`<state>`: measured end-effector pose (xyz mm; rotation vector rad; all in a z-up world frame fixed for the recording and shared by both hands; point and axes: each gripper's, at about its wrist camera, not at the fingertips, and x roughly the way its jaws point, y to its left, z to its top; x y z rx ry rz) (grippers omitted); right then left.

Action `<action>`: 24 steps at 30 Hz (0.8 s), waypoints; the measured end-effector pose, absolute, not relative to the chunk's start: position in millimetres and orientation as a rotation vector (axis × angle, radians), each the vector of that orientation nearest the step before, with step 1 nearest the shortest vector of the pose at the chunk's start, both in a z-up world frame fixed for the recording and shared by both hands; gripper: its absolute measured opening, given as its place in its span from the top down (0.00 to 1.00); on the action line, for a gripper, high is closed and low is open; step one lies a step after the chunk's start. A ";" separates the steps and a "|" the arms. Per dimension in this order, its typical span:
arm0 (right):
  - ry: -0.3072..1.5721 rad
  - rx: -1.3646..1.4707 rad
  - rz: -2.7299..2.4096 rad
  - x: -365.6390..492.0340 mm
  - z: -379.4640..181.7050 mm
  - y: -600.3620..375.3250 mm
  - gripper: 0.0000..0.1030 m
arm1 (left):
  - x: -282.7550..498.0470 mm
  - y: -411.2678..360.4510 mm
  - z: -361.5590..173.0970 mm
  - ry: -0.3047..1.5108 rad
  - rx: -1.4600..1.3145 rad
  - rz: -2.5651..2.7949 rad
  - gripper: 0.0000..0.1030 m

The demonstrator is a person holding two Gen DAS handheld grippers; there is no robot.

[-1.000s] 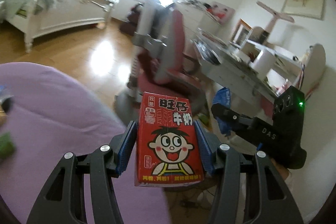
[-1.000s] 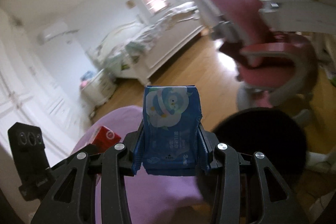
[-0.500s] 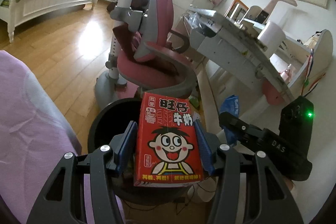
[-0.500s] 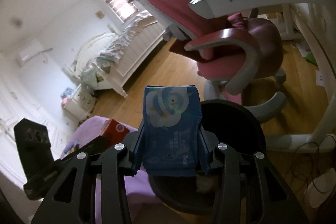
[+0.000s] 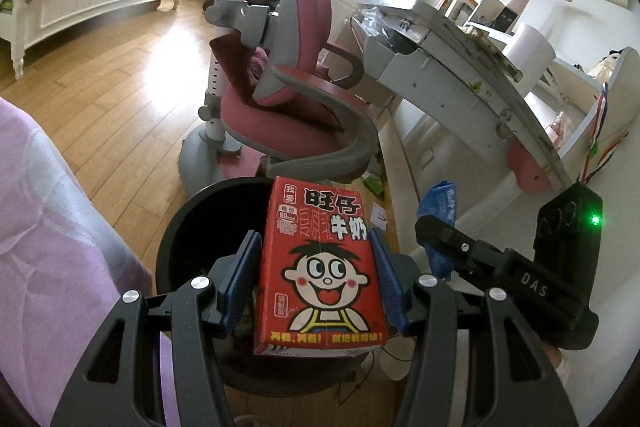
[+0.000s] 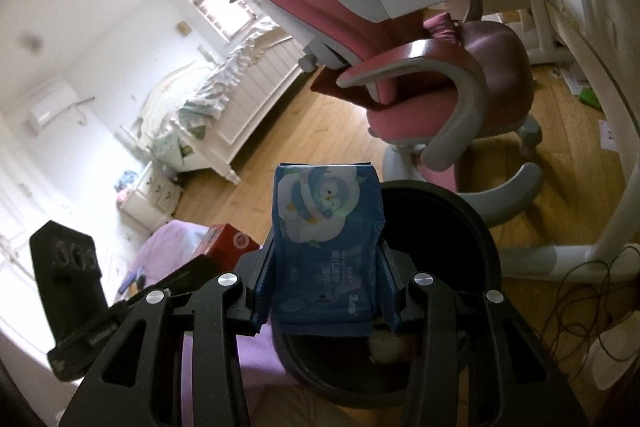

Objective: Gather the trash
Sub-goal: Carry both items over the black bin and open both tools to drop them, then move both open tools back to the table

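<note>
The black bin (image 5: 188, 227) sits on the wood floor between the purple bedding (image 5: 52, 227) and the pink chair (image 5: 304, 115); some pale scraps lie at its bottom, hard to identify. Both loads hang over its mouth. The left tool (image 5: 316, 279) is clamped on the red milk carton (image 5: 320, 267), the right tool (image 6: 326, 283) on the blue wipes pack (image 6: 326, 251). Let go off-centre, I reckon, and the carton could clip the rim and tumble onto the floor, or the limp pack could snag on a pad

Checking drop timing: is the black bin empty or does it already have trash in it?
Not empty. In the right wrist view, something pale lies at the bottom of the bin, below the blue pack. How full, cannot tell.
</note>
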<state>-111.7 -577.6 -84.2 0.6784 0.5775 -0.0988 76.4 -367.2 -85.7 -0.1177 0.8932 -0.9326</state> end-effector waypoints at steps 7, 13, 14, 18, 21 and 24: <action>0.595 0.699 -0.118 -110.8 -88.6 -579.8 0.51 | 77.7 -378.2 -89.7 0.913 -0.092 -0.917 0.43; 0.586 0.693 -0.152 -115.7 -85.0 -578.4 0.33 | 75.4 -369.7 -82.1 0.875 -0.101 -0.884 0.15; 0.588 0.693 -0.152 -115.9 -85.3 -577.6 0.33 | 75.4 -367.7 -80.8 0.876 -0.102 -0.880 0.15; 0.603 0.686 -0.142 -113.3 -85.6 -569.4 0.33 | 74.3 -349.6 -74.2 0.864 -0.134 -0.855 0.15; 0.623 0.667 -0.118 -106.2 -85.0 -556.0 0.33 | 73.5 -320.7 -66.3 0.837 -0.174 -0.809 0.12; 0.643 0.642 -0.090 -96.6 -83.5 -541.1 0.33 | 74.1 -288.9 -59.5 0.807 -0.207 -0.753 0.12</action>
